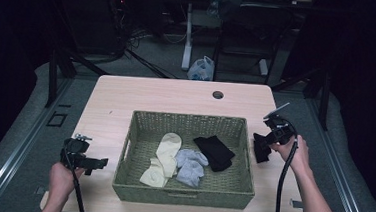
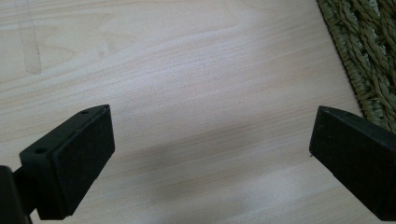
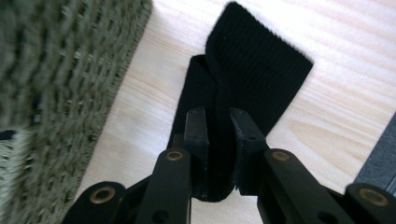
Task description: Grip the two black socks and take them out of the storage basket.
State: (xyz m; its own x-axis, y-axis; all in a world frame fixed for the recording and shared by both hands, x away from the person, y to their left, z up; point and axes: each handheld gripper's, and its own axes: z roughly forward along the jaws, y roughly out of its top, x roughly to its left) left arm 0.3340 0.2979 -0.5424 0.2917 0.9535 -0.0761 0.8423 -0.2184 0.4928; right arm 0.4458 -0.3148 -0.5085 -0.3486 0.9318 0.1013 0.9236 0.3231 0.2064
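A green woven basket (image 1: 135,182) sits mid-table and holds a cream sock (image 1: 165,157), a grey sock (image 1: 191,166) and a black sock (image 1: 215,152). Right of the basket, my right gripper (image 1: 263,141) is shut on another black sock (image 1: 261,150), which hangs down to the tabletop. In the right gripper view that ribbed black sock (image 3: 254,74) is pinched between the jaws of the right gripper (image 3: 219,121), beside the basket wall (image 3: 60,93). My left gripper (image 1: 96,164) hovers left of the basket, open; in its own view the left gripper (image 2: 210,149) has bare wood between its jaws.
The light wooden table (image 1: 176,97) has a cable hole (image 1: 218,94) at the back. The basket's edge (image 2: 369,60) shows at the right of the left gripper view. A white plastic bag (image 1: 201,69) and desk legs stand on the floor behind.
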